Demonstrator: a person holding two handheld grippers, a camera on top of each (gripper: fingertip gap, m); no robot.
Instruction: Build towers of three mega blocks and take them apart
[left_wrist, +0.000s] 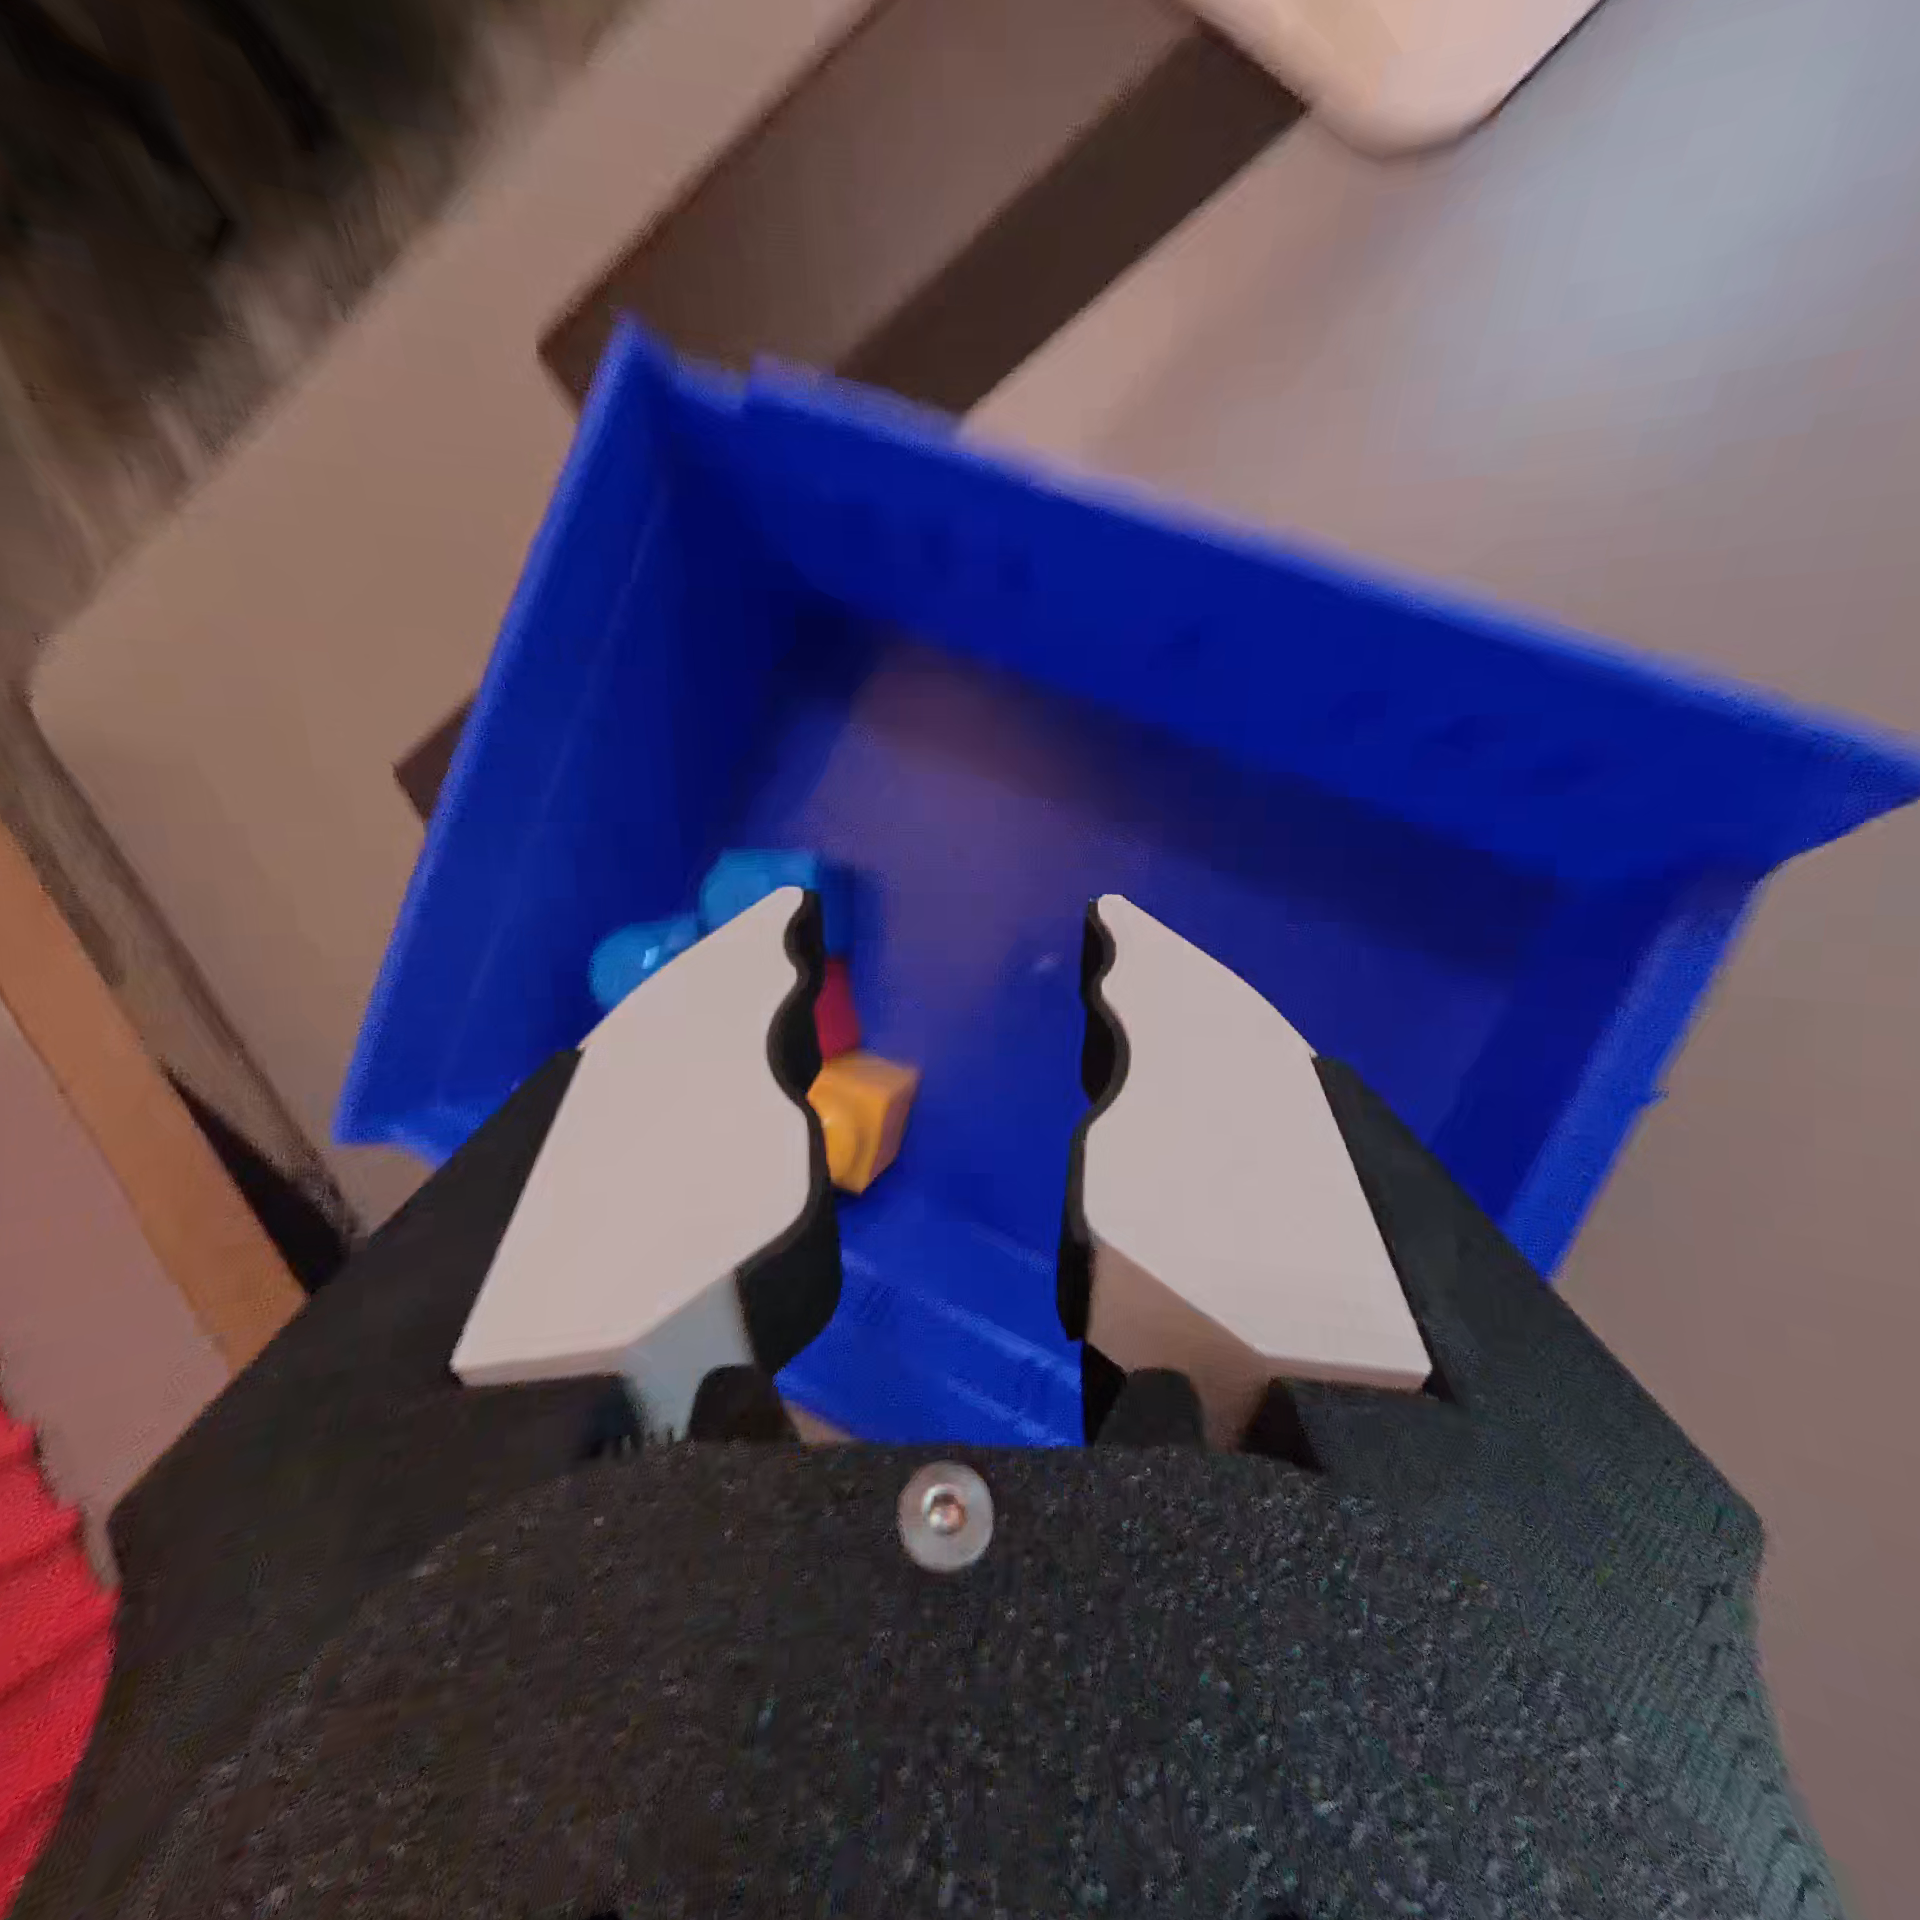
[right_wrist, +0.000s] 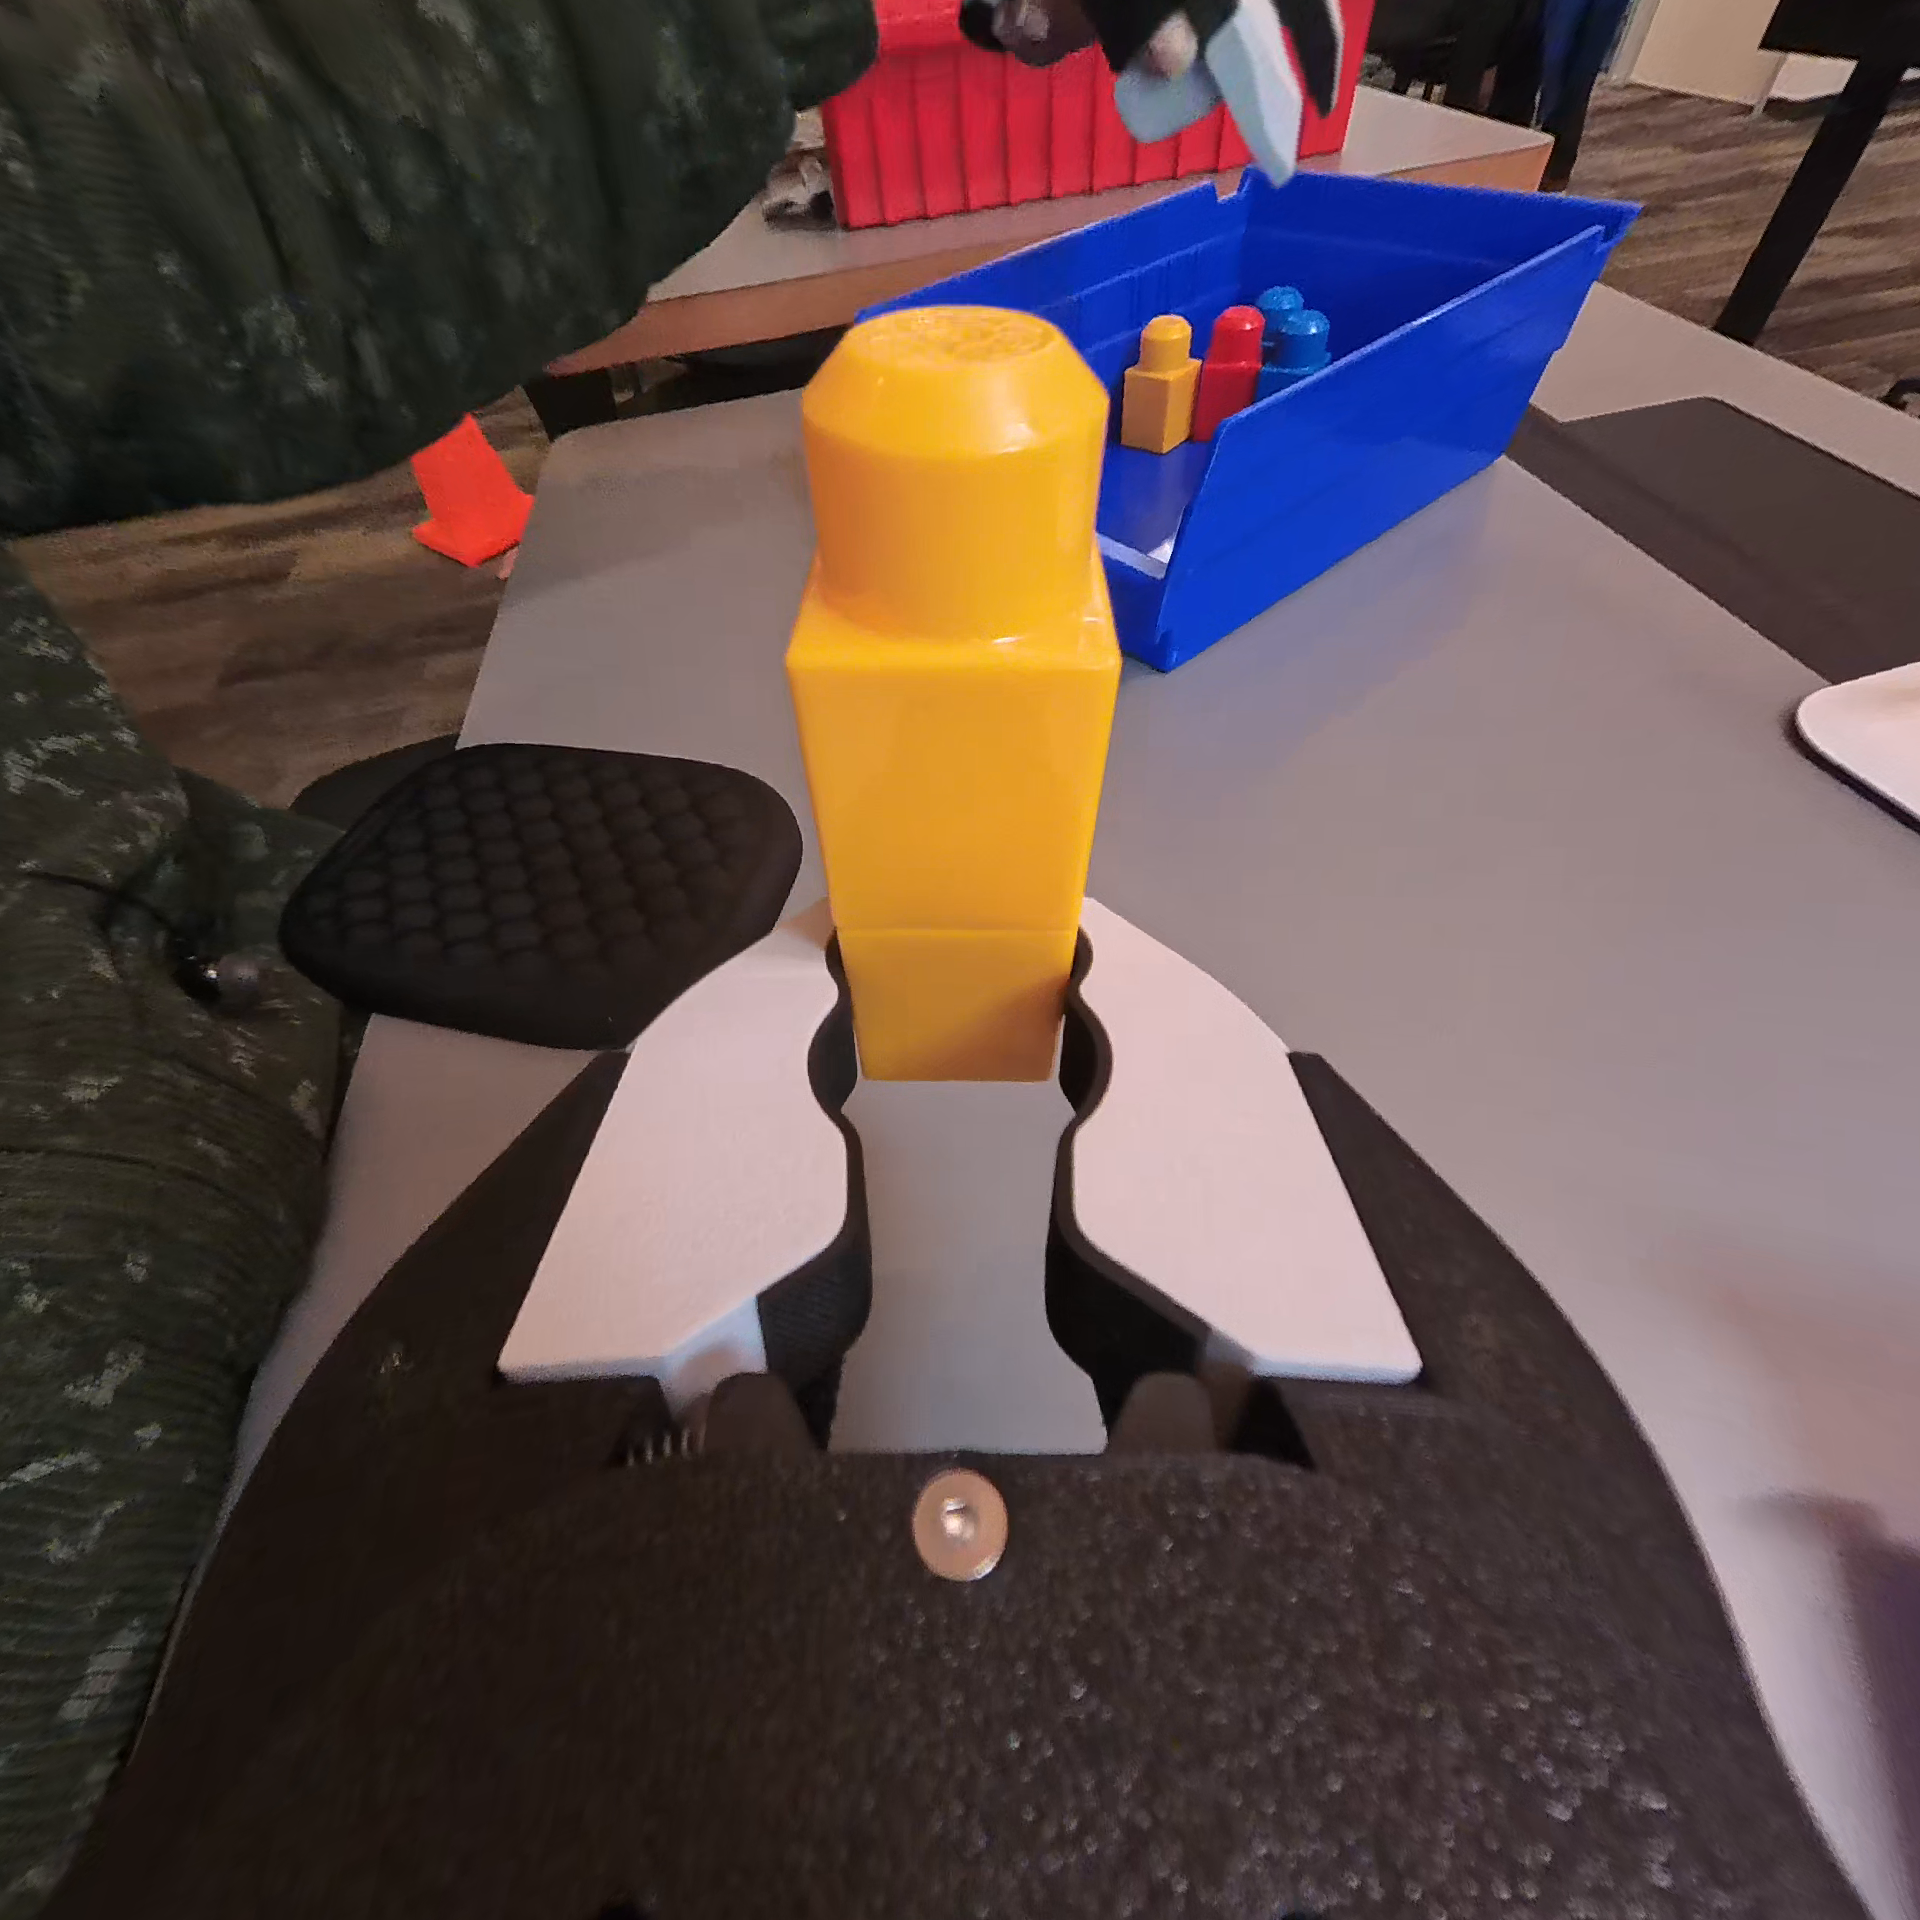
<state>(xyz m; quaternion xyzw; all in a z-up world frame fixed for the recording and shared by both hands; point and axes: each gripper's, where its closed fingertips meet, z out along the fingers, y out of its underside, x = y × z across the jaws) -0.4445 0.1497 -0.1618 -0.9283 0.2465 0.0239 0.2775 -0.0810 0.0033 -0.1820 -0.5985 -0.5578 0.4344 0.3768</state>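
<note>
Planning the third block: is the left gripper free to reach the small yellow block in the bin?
Probably yes: the left gripper hovers open and empty over the blue bin, with the yellow block uncovered beside the red block.

Black claw, white fingers, seemingly camouflage sleeve

Two stacked yellow blocks upright, yellow block, red block, blue block upright in blue bin

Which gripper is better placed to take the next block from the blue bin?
The left gripper: it hangs open over the blue bin, near the blocks there. The right gripper is shut on the yellow two-block stack, away from the bin.
</note>
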